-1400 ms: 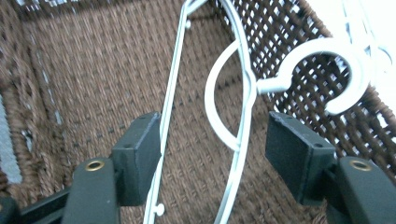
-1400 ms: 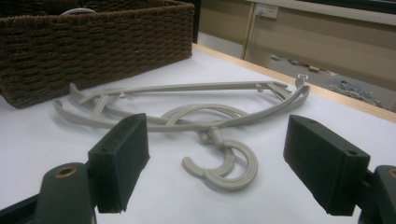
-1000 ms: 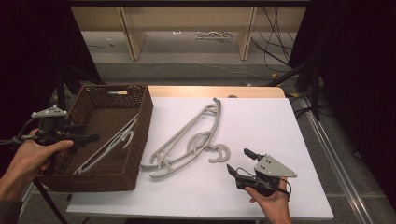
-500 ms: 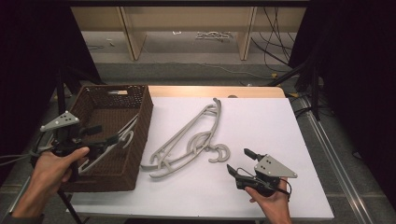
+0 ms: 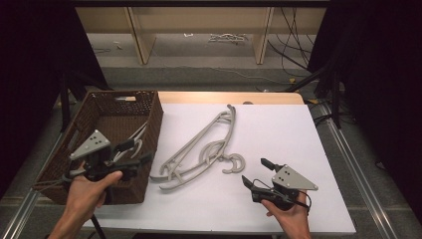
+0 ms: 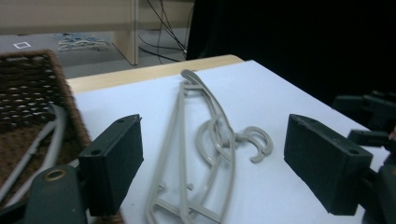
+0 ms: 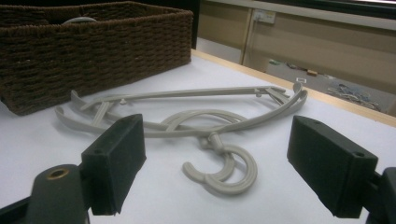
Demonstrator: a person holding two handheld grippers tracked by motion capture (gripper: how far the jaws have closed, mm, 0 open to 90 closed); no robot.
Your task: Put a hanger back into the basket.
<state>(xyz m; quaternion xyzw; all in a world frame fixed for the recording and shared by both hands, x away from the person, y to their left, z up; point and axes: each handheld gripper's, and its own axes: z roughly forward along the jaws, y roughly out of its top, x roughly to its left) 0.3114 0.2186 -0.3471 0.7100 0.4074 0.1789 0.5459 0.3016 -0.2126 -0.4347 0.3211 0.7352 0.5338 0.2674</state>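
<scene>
The grey plastic hangers lie stacked on the white counter, just right of the wicker basket. Both tools gape apart, empty: the left tool over the basket's near right corner, the right tool near the hooks.

Soft light from above, dark surroundings

The white table is lit evenly, without glare, while both sides of the high view are left almost black. Only faint shadows are cast under the grey hangers. In the gripper views the near black jaws are rendered slightly soft and the far background is blurred.
</scene>
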